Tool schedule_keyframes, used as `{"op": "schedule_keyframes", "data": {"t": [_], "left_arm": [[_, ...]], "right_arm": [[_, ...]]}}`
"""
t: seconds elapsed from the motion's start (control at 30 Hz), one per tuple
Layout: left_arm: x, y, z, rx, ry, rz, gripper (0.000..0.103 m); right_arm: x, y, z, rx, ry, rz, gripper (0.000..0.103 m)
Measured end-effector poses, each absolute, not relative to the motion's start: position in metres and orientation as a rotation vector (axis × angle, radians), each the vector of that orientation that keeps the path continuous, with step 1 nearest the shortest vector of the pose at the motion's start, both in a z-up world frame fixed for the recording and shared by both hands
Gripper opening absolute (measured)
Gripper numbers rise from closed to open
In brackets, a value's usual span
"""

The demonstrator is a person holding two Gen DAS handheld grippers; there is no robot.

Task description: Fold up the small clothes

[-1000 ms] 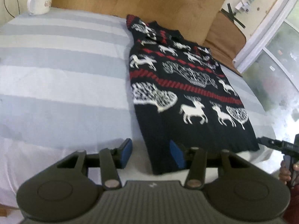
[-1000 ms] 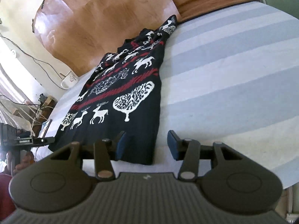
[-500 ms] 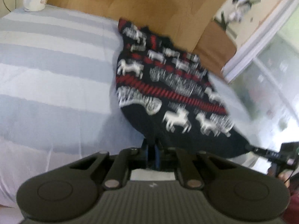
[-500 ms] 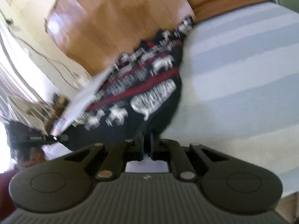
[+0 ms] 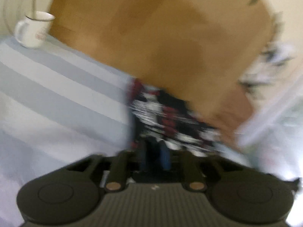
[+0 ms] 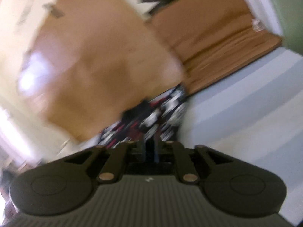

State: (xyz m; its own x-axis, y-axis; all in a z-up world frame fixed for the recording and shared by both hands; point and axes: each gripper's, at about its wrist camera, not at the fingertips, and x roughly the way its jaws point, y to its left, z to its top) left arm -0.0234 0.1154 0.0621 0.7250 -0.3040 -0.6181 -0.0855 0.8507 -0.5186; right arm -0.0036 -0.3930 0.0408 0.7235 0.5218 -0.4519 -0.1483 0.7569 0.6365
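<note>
A dark sweater with white reindeer and red bands lies on the striped bed, blurred in both views: left wrist view (image 5: 166, 117), right wrist view (image 6: 155, 117). My left gripper (image 5: 155, 157) is shut on the sweater's near hem corner and carries it toward the far end. My right gripper (image 6: 150, 149) is shut on the other near hem corner and does the same. The cloth bunches up just ahead of both sets of fingers. The held hem itself is mostly hidden by the jaws.
A white mug (image 5: 33, 31) stands at the bed's far left corner. A wooden headboard (image 5: 151, 37) rises behind the bed, also seen in the right wrist view (image 6: 90, 66). The grey and white striped sheet (image 5: 56, 98) spreads to the left, and to the right (image 6: 246, 113).
Both grippers closed on the sweater's near hem corners and have since lifted and moved forward toward the headboard, folding the sweater over itself. The views are now motion-blurred.
</note>
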Motion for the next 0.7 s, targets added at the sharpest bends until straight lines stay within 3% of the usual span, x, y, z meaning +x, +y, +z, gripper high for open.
{"op": "schedule_keyframes", "data": {"t": [0.03, 0.2, 0.4, 0.47, 0.5, 0.53, 0.57, 0.7], "left_arm": [[-0.013, 0.115, 0.055, -0.538, 0.792, -0.058, 0.038], [-0.030, 0.128, 0.034, -0.581, 0.784, -0.102, 0.052], [-0.012, 0.108, 0.029, -0.485, 0.802, -0.153, 0.054], [0.000, 0.094, 0.027, -0.435, 0.794, -0.164, 0.051], [0.002, 0.092, 0.022, -0.418, 0.799, -0.169, 0.048], [0.008, 0.087, 0.019, -0.400, 0.809, -0.171, 0.027], [0.010, 0.084, 0.016, -0.387, 0.821, -0.180, 0.009], [0.001, 0.085, 0.022, -0.364, 0.748, -0.179, 0.008]], "right_arm": [[0.005, -0.392, 0.038, 0.598, 0.676, 0.360, 0.060], [-0.030, -0.414, 0.032, 0.586, 0.629, 0.401, 0.066], [-0.035, -0.406, 0.005, 0.544, 0.743, 0.382, 0.067], [-0.025, -0.396, -0.001, 0.531, 0.761, 0.393, 0.065], [-0.020, -0.389, -0.002, 0.510, 0.771, 0.405, 0.055], [-0.017, -0.381, -0.002, 0.481, 0.770, 0.410, 0.038], [-0.014, -0.375, 0.000, 0.439, 0.776, 0.410, 0.011], [-0.014, -0.368, 0.024, 0.384, 0.631, 0.391, 0.009]]}}
